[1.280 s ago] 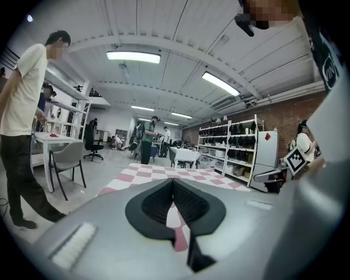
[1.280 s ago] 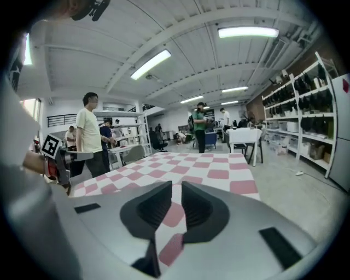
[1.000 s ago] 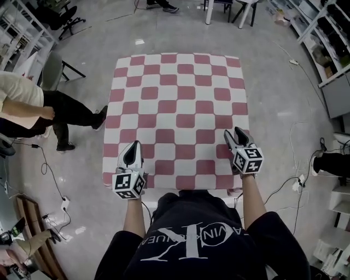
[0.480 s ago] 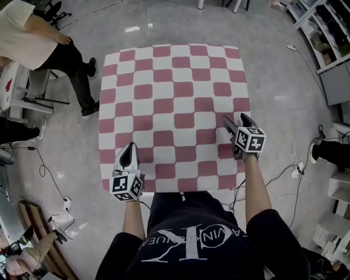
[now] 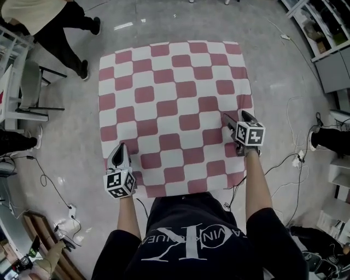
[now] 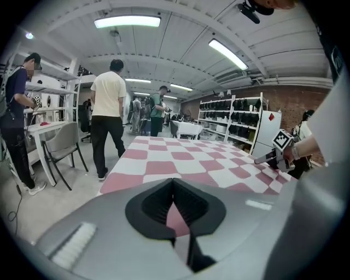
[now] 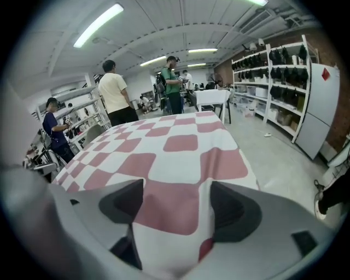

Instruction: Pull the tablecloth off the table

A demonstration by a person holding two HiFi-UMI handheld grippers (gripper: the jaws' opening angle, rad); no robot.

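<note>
A red-and-white checked tablecloth (image 5: 175, 98) lies flat over the whole table. My left gripper (image 5: 118, 146) is shut at the cloth's near-left corner, over its edge. In the left gripper view its fingertips (image 6: 173, 180) meet, with pink cloth (image 6: 180, 158) showing beyond them, and I cannot tell whether they touch it. My right gripper (image 5: 234, 115) stands open at the cloth's right edge. Its jaws have just been opening. In the right gripper view the cloth (image 7: 175, 142) runs between the wide jaws (image 7: 178, 202), and the pads do not press on it.
A person in a cream shirt (image 5: 38, 13) walks at the far left, beside a grey chair (image 5: 33, 93). Cables (image 5: 52, 183) trail on the floor at left and right. Shelves (image 5: 328, 38) stand far right, and a shoe (image 5: 328, 139) shows at the right edge.
My right gripper's jaws have spread wide and it has moved up along the cloth's right edge. My left gripper has shifted out to the near-left corner. The person in cream has walked farther away.
</note>
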